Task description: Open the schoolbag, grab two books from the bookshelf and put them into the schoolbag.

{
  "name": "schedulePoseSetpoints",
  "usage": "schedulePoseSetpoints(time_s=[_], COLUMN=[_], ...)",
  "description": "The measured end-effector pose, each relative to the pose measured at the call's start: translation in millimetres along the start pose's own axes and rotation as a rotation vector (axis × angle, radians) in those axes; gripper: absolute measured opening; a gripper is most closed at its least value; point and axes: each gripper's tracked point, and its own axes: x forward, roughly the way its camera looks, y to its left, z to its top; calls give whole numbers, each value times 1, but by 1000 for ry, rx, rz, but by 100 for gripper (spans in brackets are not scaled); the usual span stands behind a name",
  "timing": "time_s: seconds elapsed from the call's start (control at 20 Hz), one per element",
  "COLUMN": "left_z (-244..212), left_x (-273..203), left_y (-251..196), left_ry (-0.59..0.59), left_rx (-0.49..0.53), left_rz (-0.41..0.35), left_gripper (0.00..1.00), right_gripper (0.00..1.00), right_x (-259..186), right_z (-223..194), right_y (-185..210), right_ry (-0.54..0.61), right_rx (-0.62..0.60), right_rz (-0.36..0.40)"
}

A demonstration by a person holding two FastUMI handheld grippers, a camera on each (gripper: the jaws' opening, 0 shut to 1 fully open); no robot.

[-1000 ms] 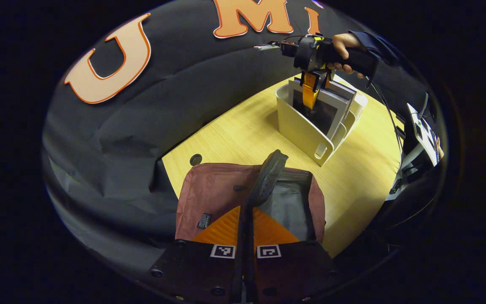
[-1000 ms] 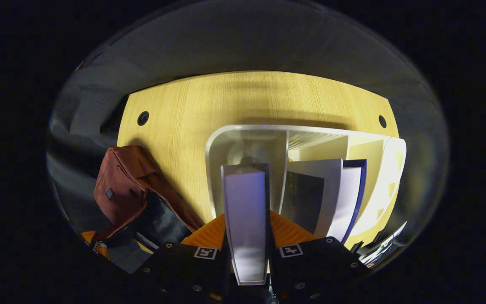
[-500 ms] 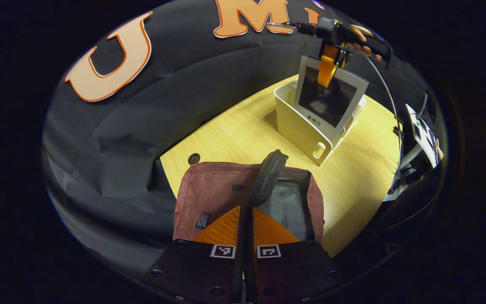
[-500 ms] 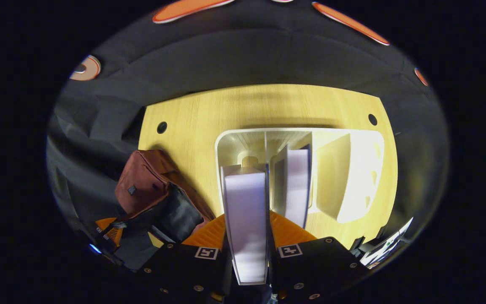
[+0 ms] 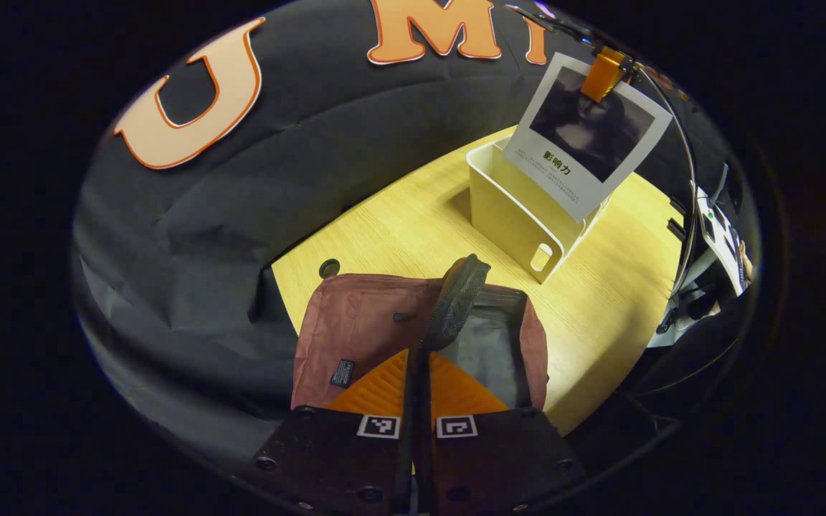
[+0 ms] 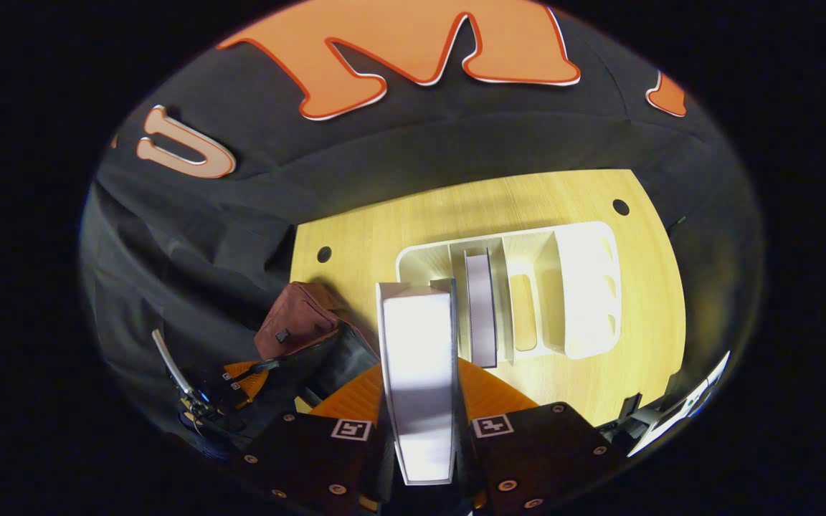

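**Book lifted clear of shelf**

Raised since 1 s ago, the book (image 5: 589, 136) now hangs above the shelf (image 5: 520, 215), pinched by the right gripper (image 5: 603, 72). Left gripper (image 5: 416, 401) is clamped on the bag (image 5: 363, 330) strap, bag mouth open.

Right gripper view: fingers (image 6: 488, 394) squeeze the book's edge; 1 book (image 6: 481, 308) stands in the shelf.

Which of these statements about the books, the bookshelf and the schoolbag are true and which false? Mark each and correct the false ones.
1. The right gripper grips a book. True.
2. That book still stands in the bookshelf. False: it hangs above the shelf, clear of it.
3. One more book stands in the bookshelf. True.
4. The schoolbag is zipped shut. False: it gapes open, showing its grey lining.
5. The left gripper pinches the bag's strap. True.
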Motion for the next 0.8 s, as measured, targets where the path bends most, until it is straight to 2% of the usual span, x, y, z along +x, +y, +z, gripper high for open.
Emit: schedulePoseSetpoints(time_s=[0.3,0.5,0.8], left_z=[1,3,2], left_x=[-7,-7,-6], left_y=[1,0,-1], left_ry=[1,-2,-5], left_rx=[13,14,-2], left_rz=[7,5,-4], left_gripper=[5,5,5], right_gripper=[36,35,34], right_x=[-20,1,33], right_z=[-30,-73,-108], right_y=[17,39,57], right_ry=[-68,-38,-7], right_rx=[-1,27,105], right_rz=[99,188,263])
